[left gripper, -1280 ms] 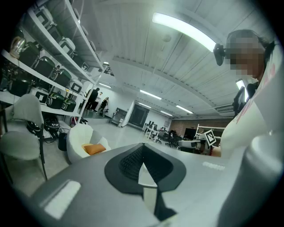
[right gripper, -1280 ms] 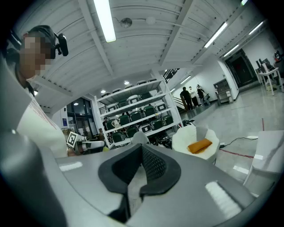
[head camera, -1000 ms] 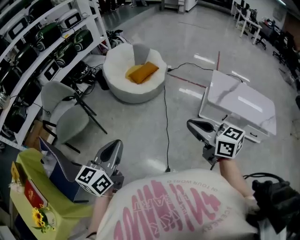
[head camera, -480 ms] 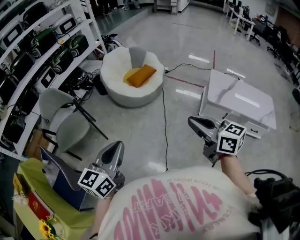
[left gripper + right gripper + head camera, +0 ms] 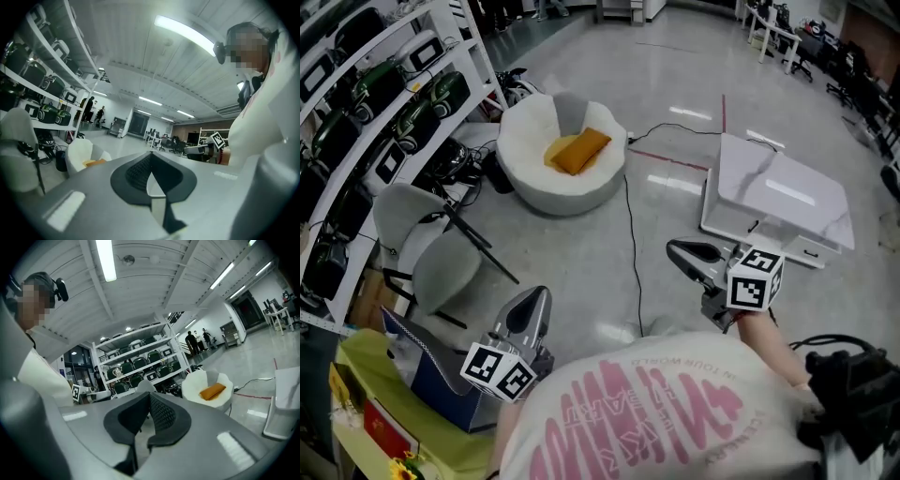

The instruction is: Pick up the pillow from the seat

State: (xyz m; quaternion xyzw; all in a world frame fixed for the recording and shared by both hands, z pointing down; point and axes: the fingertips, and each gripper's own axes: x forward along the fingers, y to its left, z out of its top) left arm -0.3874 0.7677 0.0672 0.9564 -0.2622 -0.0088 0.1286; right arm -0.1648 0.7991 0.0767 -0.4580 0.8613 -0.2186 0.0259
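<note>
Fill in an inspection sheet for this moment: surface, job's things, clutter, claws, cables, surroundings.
Surface: glossy grey floor with light reflections.
Job's things: orange pillow lies in the white round seat, untouched and well away from both claws.
Clutter: grey chair near the seat; blue box at lower left; white slab at right.
Claws: left claw and right claw both shut, nothing between the jaws, held in front of the person.
Cables: black cable runs across the floor from beside the seat toward the person.
Surroundings: white shelving loaded with devices at left; desks at the far back.
</note>
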